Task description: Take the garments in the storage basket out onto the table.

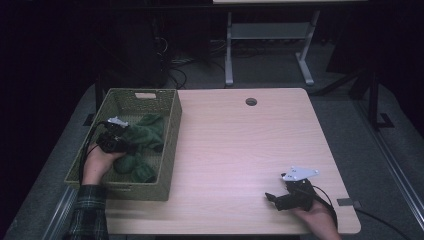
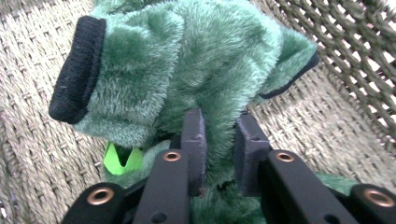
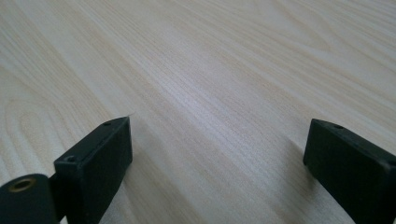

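A woven green basket (image 1: 171,131) stands on the left side of the wooden table (image 1: 240,145). Inside it lies a fluffy green plush toy (image 1: 148,131) with black trim. My left gripper (image 1: 126,144) reaches into the basket from its near side. In the left gripper view its jaws are shut on a fold of the plush toy (image 2: 187,60), fur squeezed between the pads (image 2: 195,135), with the basket (image 2: 37,140) weave behind. A bright green tag (image 2: 122,159) peeks out below the toy. My right gripper (image 1: 272,197) rests low near the table's front right, open (image 3: 217,158), with bare wood between its jaws.
A round cable hole (image 1: 251,101) sits near the table's far edge. A small grey tab (image 1: 348,202) lies at the front right corner. Beyond the table stand the grey legs of another desk (image 1: 229,55) and some floor cables.
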Motion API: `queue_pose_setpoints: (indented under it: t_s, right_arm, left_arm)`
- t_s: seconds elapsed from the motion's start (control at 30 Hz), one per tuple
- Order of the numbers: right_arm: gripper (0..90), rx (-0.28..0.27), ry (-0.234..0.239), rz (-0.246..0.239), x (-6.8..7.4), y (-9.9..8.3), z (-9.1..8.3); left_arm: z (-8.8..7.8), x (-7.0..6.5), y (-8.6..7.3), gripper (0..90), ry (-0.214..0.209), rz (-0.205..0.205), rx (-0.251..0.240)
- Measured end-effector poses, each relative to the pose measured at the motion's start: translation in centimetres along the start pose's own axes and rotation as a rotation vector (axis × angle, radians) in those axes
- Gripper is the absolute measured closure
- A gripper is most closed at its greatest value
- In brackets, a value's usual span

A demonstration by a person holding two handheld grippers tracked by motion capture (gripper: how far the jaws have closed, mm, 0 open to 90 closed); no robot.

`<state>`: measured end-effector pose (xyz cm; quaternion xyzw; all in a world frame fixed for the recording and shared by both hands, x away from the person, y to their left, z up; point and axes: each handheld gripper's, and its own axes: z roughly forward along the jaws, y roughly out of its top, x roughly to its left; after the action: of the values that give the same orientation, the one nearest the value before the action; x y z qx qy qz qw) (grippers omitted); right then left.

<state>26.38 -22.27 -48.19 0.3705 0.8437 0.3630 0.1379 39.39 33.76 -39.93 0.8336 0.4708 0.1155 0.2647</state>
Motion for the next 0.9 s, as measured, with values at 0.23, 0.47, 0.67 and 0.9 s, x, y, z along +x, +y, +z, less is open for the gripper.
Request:
queue_pose_setpoints:
  t_s: [0.23, 0.47, 0.67, 0.9]
  right_arm:
    - [7.5, 0.0, 0.0, -0.001, 0.0, 0.0, 0.0]
    - [7.5, 0.0, 0.0, -0.001, 0.0, 0.0, 0.0]
    - [7.5, 0.0, 0.0, -0.003, 0.0, 0.0, 0.0]
    - [7.5, 0.0, 0.0, -0.004, 0.0, 0.0, 0.0]
  left_arm:
    - [-1.1, -0.2, 0.3, 80.3, -0.015, -0.019, -0.047]
    - [-3.7, -0.3, 0.6, 81.2, -0.032, -0.037, -0.152]
    - [-5.6, -0.7, 0.8, 81.6, -0.05, -0.052, -0.224]
    - [-7.4, -1.6, 1.3, 82.4, -0.077, -0.044, -0.277]
